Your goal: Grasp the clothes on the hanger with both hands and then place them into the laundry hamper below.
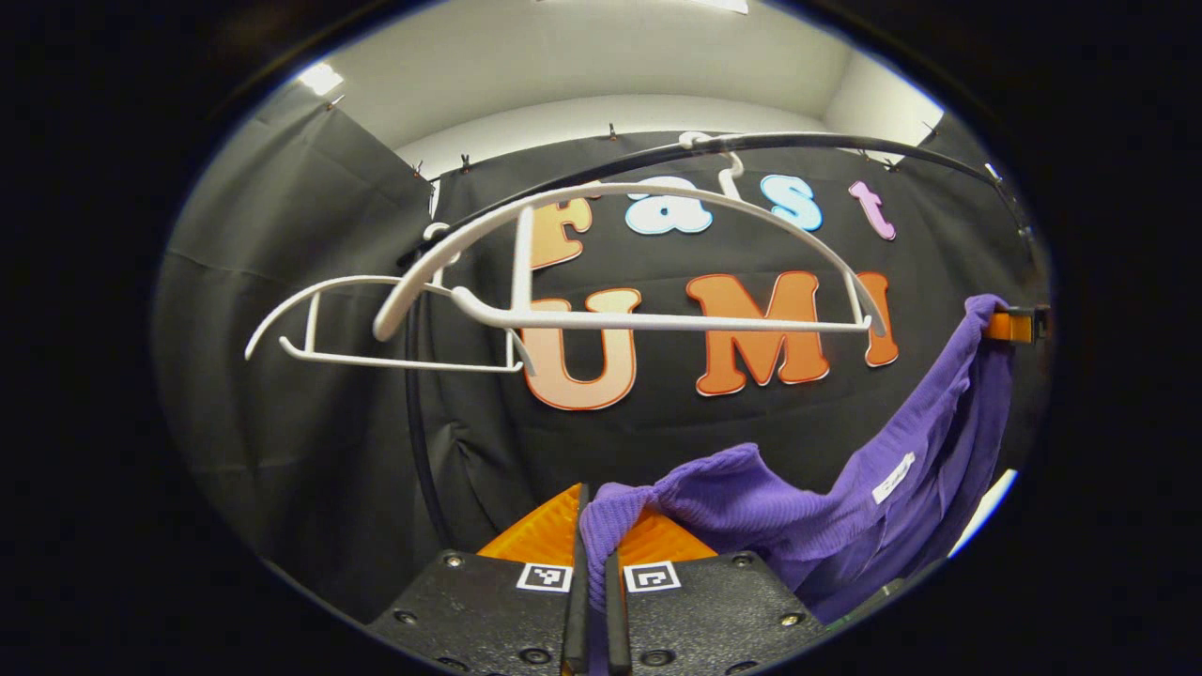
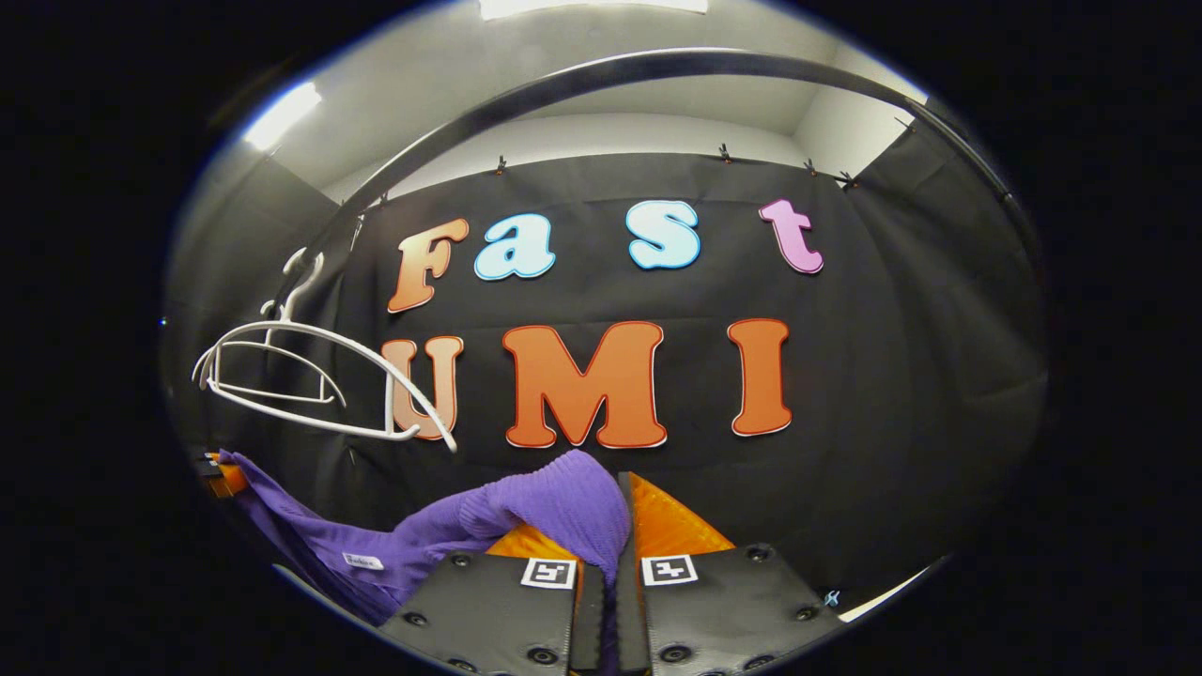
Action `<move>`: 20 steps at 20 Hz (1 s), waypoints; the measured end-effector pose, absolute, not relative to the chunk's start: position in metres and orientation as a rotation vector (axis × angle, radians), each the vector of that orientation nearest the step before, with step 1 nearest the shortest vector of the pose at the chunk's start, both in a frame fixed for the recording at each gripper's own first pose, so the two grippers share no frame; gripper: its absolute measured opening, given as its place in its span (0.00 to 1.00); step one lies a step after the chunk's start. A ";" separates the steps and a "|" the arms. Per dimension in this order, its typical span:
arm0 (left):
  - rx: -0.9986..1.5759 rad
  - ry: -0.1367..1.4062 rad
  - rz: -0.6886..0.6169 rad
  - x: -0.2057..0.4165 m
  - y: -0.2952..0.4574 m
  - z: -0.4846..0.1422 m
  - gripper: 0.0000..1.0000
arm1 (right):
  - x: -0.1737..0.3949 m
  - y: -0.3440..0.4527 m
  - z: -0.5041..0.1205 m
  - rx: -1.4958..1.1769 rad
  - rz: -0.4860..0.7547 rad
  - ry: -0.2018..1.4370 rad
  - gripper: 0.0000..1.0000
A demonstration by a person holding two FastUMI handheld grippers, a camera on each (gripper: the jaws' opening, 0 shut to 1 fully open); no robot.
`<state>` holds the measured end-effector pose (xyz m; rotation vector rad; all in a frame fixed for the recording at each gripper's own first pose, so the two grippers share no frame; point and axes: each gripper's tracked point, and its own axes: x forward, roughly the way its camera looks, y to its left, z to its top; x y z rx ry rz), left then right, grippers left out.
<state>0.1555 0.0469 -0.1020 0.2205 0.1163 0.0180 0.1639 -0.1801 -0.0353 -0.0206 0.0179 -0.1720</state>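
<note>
A purple knit garment (image 1: 845, 498) hangs stretched between my two grippers, off the hangers. My left gripper (image 1: 593, 512) is shut on one edge of it, the cloth bunched over the orange fingers. In the left gripper view the other gripper (image 1: 1014, 325) holds the garment's far end at the right edge. My right gripper (image 2: 620, 507) is shut on the purple garment (image 2: 526, 512), which trails left to the other gripper (image 2: 221, 477). Bare white hangers (image 1: 639, 310) hang on the black rail (image 1: 798, 143). The hamper is hidden.
White hangers (image 2: 310, 385) hang at the left of the right gripper view under the curved black rail (image 2: 601, 75). A black upright pole (image 1: 413, 413) runs down behind the hangers. Black cloth walls close in the booth on all sides.
</note>
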 end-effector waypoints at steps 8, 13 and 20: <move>-0.002 0.273 -0.195 0.149 -0.064 -0.167 0.05 | 0.159 -0.109 -0.107 0.039 -0.023 0.177 0.12; -0.207 0.508 -0.275 0.120 -0.103 -0.233 0.07 | 0.143 -0.069 -0.192 0.109 0.050 0.388 0.12; -0.234 0.930 -0.150 0.049 -0.092 -0.366 0.08 | 0.090 -0.082 -0.342 0.276 -0.099 0.822 0.13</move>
